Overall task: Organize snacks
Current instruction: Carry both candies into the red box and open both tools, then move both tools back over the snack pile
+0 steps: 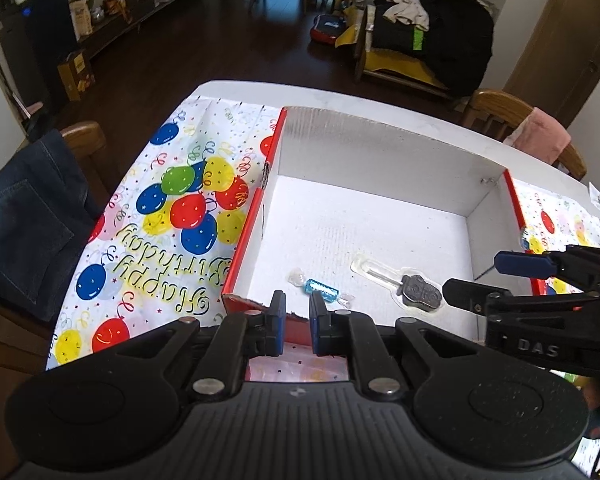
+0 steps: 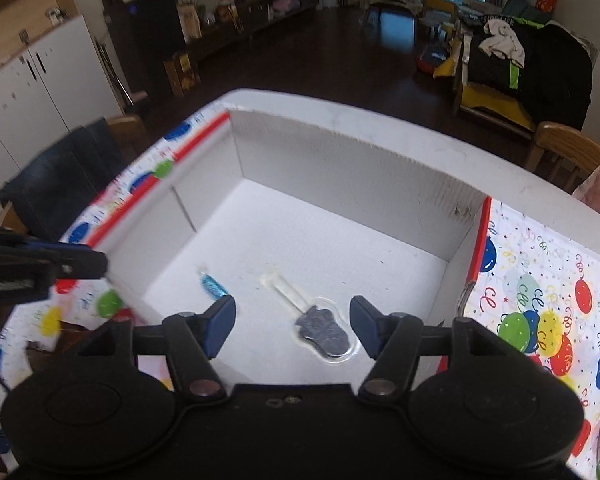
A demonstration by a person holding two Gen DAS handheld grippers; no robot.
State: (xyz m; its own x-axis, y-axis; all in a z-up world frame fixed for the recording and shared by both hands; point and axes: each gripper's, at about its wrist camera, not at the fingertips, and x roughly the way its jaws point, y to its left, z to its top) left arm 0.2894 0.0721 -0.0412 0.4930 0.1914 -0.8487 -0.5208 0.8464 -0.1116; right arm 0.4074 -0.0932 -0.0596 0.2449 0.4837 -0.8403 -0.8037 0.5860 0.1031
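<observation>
My left gripper (image 1: 298,322) sits low at the near edge of the box (image 1: 380,152), fingers drawn close with only a narrow gap and nothing between them. My right gripper (image 2: 292,330) hangs over the box's near right part, fingers spread wide, nothing held. 2 snacks lie on the white box floor – a blue candy (image 1: 320,289) in a clear twist wrapper just past my left fingertips, and a dark lollipop (image 2: 324,334) in a clear wrapper, stick pointing away from me, lying between my right fingers below them. The box stands on a balloon tablecloth (image 1: 172,216) – "Happy Birthday" print.
</observation>
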